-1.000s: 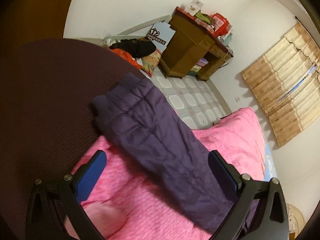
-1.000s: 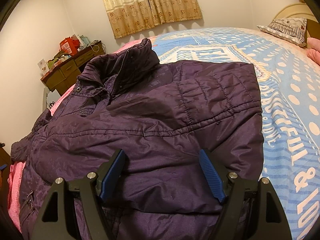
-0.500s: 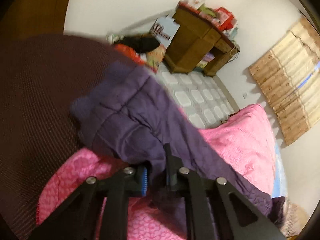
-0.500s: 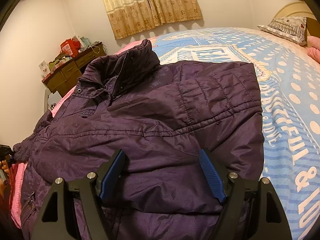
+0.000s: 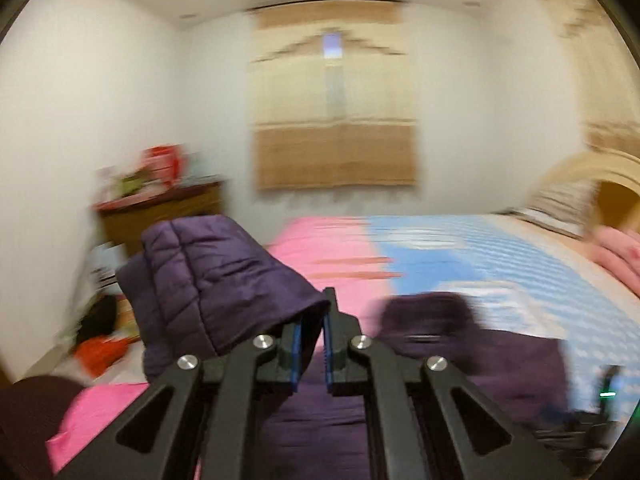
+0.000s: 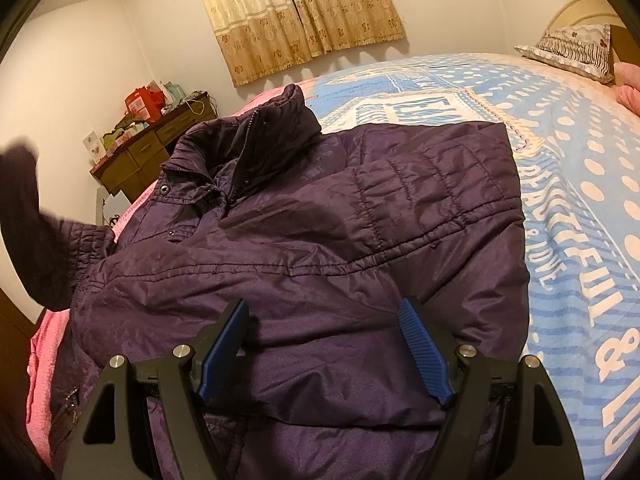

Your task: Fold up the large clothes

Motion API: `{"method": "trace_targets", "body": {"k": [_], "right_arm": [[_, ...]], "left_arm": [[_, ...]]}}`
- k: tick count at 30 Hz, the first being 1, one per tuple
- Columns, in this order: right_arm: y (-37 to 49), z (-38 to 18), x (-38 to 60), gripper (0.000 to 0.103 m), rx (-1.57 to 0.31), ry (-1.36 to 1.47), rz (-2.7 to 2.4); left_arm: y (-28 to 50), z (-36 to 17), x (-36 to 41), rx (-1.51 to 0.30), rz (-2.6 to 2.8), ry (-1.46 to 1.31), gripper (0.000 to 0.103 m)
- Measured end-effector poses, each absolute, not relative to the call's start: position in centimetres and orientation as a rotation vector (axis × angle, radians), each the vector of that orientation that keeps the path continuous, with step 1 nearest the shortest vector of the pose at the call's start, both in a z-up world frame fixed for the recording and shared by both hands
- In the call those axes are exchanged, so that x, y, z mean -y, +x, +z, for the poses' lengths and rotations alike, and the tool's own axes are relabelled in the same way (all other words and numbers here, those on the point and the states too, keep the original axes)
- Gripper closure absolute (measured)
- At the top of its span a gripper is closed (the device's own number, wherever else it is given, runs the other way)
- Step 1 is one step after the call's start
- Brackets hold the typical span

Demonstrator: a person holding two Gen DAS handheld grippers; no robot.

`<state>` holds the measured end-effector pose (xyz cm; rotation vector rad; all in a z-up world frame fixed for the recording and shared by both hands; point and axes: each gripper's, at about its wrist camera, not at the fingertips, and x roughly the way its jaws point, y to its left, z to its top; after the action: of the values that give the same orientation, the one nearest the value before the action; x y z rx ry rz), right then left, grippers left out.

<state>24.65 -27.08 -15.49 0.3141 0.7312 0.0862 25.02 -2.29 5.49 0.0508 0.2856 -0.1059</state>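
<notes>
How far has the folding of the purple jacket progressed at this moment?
Done: the purple jacket lies spread on the bed. In hand: the left gripper is shut on its sleeve, lifted. Left: every fold; the right gripper hangs open above the body.

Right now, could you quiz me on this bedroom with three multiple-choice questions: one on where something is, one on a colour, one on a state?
1. Where does the jacket lie?
A. on the bed
B. on the floor
C. on the dresser

2. What colour is the jacket?
A. red
B. dark purple
C. green

3. What is the left gripper doing?
A. hanging open
B. clamping the sleeve
C. holding a pillow

Answers: 1 A, it spreads over the bed; 2 B, purple throughout; 3 B, its jaws pinch the sleeve.
</notes>
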Motion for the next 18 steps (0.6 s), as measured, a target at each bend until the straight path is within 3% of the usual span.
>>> {"method": "trace_targets", "body": {"k": [7,9,10,11,13,14,18], "right_arm": [[23.7,-15.7,28.9,0.024,-0.672,0.445,0.136],[23.5,-15.8,29.6,0.024,-0.655,0.492,0.155],[23.4,-15.8,29.8,0.024,-0.649,0.507,0.163],[23.4,-15.9,29.9,0.024,-0.647,0.514,0.166],[23.4,-15.8,29.8,0.024,-0.647,0.515,0.168],[23.5,-15.8,29.8,0.024,-0.647,0.515,0.169],[23.6,-15.9,30.2,0.024,-0.647,0.543,0.180]], "left_arm": [[23.9,0.6,17.5,-0.429,-0.387,0.148,0.094],[24.0,-2.2,19.7,-0.536,-0.452,0.175,0.083],[23.4,-3.0,19.9,-0.570,-0.472,0.177,0.068],[22.8,-3.8,19.9,-0.603,-0.485,0.176,0.042],[22.2,-3.7,18.1,-0.602,-0.458,0.169,0.012],[21.6,-3.7,17.2,-0.586,-0.431,0.157,0.006],[20.9,-4.7,10.5,-0.619,-0.330,0.072,0.005]]}}
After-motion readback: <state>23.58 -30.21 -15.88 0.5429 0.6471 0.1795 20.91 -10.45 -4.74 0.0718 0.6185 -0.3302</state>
